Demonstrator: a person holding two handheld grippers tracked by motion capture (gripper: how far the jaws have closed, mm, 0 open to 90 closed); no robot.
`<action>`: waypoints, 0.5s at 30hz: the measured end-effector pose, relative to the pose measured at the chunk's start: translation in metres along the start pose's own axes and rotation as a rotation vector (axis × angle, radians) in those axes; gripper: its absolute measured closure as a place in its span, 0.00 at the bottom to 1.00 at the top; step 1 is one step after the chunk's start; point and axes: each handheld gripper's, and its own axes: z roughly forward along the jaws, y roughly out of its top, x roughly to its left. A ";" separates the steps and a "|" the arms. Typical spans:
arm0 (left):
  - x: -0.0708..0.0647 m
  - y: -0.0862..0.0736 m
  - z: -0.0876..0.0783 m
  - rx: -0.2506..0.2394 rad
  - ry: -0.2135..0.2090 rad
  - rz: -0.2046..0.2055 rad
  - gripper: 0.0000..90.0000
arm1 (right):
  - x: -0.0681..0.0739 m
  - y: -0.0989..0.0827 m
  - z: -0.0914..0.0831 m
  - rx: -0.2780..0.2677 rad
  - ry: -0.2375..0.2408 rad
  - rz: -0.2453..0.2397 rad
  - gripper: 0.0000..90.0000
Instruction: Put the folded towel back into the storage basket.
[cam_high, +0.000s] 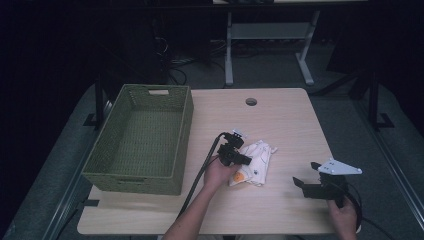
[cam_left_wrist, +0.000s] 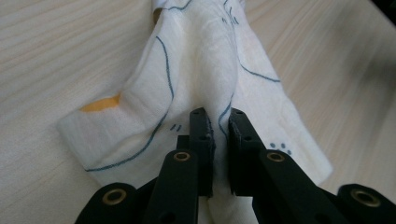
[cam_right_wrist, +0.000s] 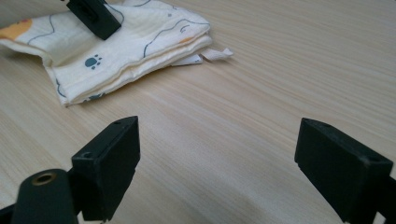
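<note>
Wooden table (cam_high: 290, 125): folded cloth (cam_high: 256, 165) lengthwise away, pinched by left tool (cam_high: 239, 161).

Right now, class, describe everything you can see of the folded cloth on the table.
The folded cloth is soft, cream-white fabric, folded in several layers, printed with thin blue lines, a blue paw print, small dots and orange patches. A small white tag sticks out at one edge. It lies on the pale wooden table, right of the green woven basket. The left gripper pinches a raised fold of it between its jaws.
</note>
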 end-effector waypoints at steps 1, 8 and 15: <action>0.000 0.000 -0.002 -0.007 -0.007 -0.008 0.93 | 0.000 0.000 0.000 -0.001 0.000 0.003 0.15; 0.001 0.003 -0.023 -0.045 -0.046 -0.021 0.93 | -0.002 0.000 0.000 0.001 -0.008 0.008 0.15; 0.001 0.006 -0.044 -0.080 -0.078 -0.029 0.93 | -0.002 0.000 0.000 0.002 -0.012 0.008 0.15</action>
